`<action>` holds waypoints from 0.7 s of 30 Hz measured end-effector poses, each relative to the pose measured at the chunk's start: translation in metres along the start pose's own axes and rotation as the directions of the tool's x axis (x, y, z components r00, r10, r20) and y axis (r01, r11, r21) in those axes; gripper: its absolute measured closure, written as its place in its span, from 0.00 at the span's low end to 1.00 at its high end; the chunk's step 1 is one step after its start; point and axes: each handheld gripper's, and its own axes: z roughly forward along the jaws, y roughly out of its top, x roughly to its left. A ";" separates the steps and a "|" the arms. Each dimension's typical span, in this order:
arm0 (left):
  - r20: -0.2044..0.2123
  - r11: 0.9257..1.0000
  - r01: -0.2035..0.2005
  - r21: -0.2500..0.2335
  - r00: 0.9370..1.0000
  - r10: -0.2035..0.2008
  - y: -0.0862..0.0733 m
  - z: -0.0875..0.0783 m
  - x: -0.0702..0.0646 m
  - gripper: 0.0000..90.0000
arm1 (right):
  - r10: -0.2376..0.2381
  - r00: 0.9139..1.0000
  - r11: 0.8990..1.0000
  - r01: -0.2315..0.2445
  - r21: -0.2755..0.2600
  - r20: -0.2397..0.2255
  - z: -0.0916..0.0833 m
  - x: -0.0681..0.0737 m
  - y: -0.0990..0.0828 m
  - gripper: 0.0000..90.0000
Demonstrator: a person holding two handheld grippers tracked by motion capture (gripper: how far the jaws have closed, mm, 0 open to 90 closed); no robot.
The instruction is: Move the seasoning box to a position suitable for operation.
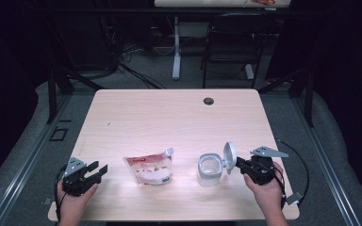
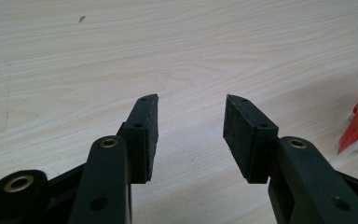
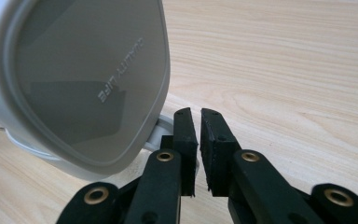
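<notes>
The clear container stands on the worktop, lid flipped up. Your right tongs sit beside it, nearly closed, empty. Left tongs gape, empty. The snack pouch awaits pouring.

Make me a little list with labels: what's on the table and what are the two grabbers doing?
table: light wood table
container: clear container, upright, hinged lid flipped up
pouch: red and white pouch, lying left of the container
left gripper: open, empty, apart from the pouch
right gripper: narrow gap, nothing between, beside the lid
</notes>
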 end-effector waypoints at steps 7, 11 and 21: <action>0.007 1.000 0.001 -0.004 1.000 -0.001 0.000 0.000 0.001 0.63 | -0.007 1.000 1.000 0.007 0.006 0.010 0.002 0.000 -0.006 0.91; 0.013 1.000 0.002 -0.004 1.000 -0.002 0.001 -0.001 0.002 0.63 | -0.016 1.000 1.000 0.016 0.015 0.012 0.002 0.002 -0.009 0.88; 0.018 1.000 0.008 -0.021 1.000 -0.008 0.002 -0.002 0.000 0.61 | -0.044 0.998 0.999 0.045 -0.017 0.037 -0.009 0.005 -0.025 0.80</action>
